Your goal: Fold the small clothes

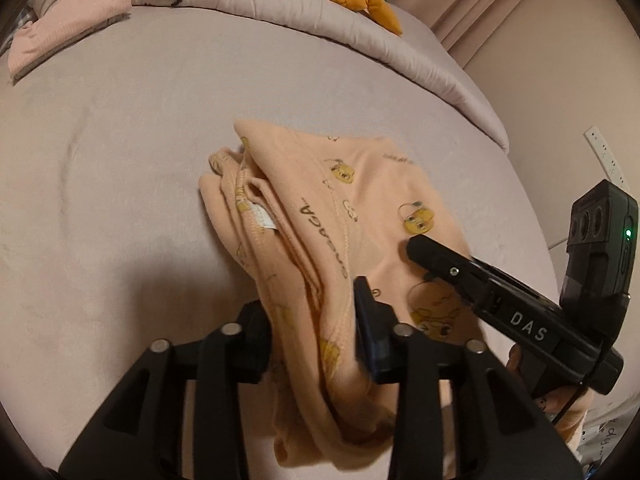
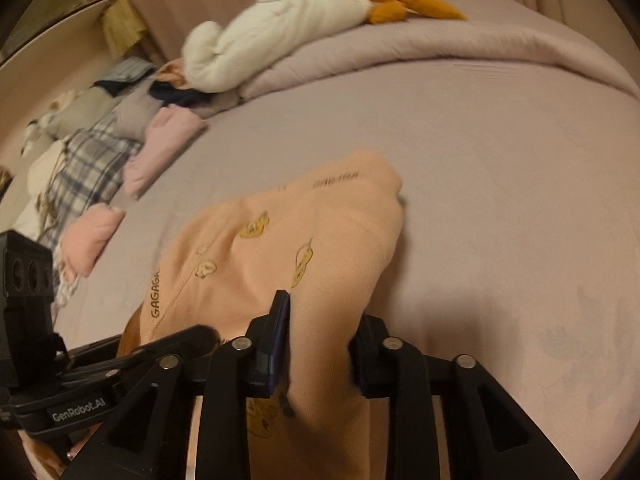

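On the mauve bed sheet (image 1: 120,152), near its middle, lies the task item: 1 small peach garment (image 1: 320,216) printed with yellow duck figures and dark "GAGAGA" lettering. It is bunched into several loose folds, with a white label showing at the neckline side in the left wrist view.

Left gripper (image 1: 312,320): both fingers straddle a thick fold of the peach garment, cloth filling the gap between them; clenched on the garment. The near edge of the cloth hangs down past the fingers toward the camera.

Right gripper (image 2: 320,340): fingers likewise pressed against a gathered ridge of the same garment, fabric pinched between them; grasping the garment. In the left wrist view this gripper (image 1: 424,248) enters from the right, its tip resting on the cloth beside a duck print, body marked "DAS". The 2 grippers sit close together at the near end of the garment, with the far end of the cloth lying on the sheet.

Surroundings:
- Folded pink clothes (image 2: 160,148) at the left edge of the bed, with another pink bundle (image 2: 90,236) nearer the camera; well apart from the peach garment.
- Plaid cloth (image 2: 92,168) just beside the pink items.
- White plush toy with orange feet (image 2: 280,28) lying on the rolled duvet (image 2: 440,48) at the far end of the bed.
- Pink curtain (image 1: 500,4) beyond the bed on the right of the left wrist view.

No bin, basket or other container is visible in either view; the clothes lie directly on the bed.
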The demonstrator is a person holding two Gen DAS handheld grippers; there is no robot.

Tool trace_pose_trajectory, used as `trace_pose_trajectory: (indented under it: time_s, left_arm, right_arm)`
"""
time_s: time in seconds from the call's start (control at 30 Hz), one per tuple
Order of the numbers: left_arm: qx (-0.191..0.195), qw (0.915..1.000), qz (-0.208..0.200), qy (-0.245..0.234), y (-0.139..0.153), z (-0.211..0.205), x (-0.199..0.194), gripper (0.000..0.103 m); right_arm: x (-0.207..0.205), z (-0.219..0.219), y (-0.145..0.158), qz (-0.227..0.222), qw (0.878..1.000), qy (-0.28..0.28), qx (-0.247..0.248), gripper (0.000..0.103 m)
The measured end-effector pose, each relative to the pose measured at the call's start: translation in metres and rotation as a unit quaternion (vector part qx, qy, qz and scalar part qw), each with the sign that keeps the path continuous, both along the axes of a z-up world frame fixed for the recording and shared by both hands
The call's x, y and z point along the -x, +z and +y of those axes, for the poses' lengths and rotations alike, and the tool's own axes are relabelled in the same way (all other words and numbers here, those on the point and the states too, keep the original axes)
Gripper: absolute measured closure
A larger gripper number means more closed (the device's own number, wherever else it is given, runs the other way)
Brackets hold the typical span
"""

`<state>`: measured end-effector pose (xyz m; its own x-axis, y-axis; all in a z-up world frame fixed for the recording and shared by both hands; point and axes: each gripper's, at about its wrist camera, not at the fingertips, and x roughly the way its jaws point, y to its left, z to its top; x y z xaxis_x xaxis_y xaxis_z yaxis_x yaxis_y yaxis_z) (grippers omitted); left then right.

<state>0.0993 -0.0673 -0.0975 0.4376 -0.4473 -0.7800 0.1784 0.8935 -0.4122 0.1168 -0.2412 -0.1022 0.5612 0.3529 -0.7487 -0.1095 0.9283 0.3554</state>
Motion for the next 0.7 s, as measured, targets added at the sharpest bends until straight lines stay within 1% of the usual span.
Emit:
trace_pose_trajectory:
  time_s: [0.03,0.07,0.1,0.13,0.17,0.2,0.23,0.3,0.33,0.43,0.57,0.7]
  left_arm:
    - [-0.006,1.0000,-0.002,0.002,0.002,0.001,0.002,0.043]
    - [-0.012,0.9998,-0.011,0.008,0.006,0.002,0.005,0.033]
    - [-0.018,0.9996,-0.021,0.011,0.010,0.000,0.006,0.028]
    - [-0.026,0.9991,-0.032,0.013,0.017,0.002,0.010,0.025]
    - [-0.032,0.9985,-0.041,0.016,0.023,0.005,0.015,0.018]
    - [-0.032,0.9982,-0.047,0.018,0.028,0.008,0.018,0.014]
    - [-0.030,0.9977,-0.056,0.021,0.035,0.011,0.022,0.012]
    - [-0.029,0.9968,-0.069,0.027,0.049,0.016,0.032,0.003]
    - [-0.030,0.9963,-0.074,0.030,0.053,0.017,0.035,0.001]
    - [-0.039,0.9939,-0.097,0.034,0.069,0.021,0.047,0.001]
    - [-0.035,0.9928,-0.107,0.040,0.080,0.025,0.062,0.001]
    - [-0.037,0.9918,-0.113,0.049,0.082,0.023,0.071,0.001]
  right_arm:
    - [0.002,-0.002,0.000,0.002,1.000,-0.005,0.003,0.061]
    - [0.004,-0.004,0.000,0.003,1.000,-0.009,0.007,0.055]
    - [0.007,-0.005,0.002,0.001,1.000,-0.014,0.013,0.044]
    - [0.012,-0.005,0.006,-0.007,1.000,-0.018,0.019,0.036]
    - [0.015,-0.005,0.010,-0.016,0.999,-0.020,0.026,0.033]
    - [0.020,-0.006,0.017,-0.024,0.999,-0.023,0.034,0.029]
    - [0.023,-0.007,0.023,-0.032,0.998,-0.026,0.040,0.026]
    - [0.031,-0.008,0.036,-0.051,0.997,-0.032,0.047,0.022]
    - [0.035,-0.009,0.043,-0.059,0.996,-0.034,0.050,0.019]
    - [0.050,-0.012,0.064,-0.084,0.994,-0.039,0.055,0.015]
    - [0.063,-0.011,0.082,-0.107,0.991,-0.049,0.057,0.014]
    - [0.075,-0.012,0.090,-0.122,0.990,-0.051,0.057,0.014]
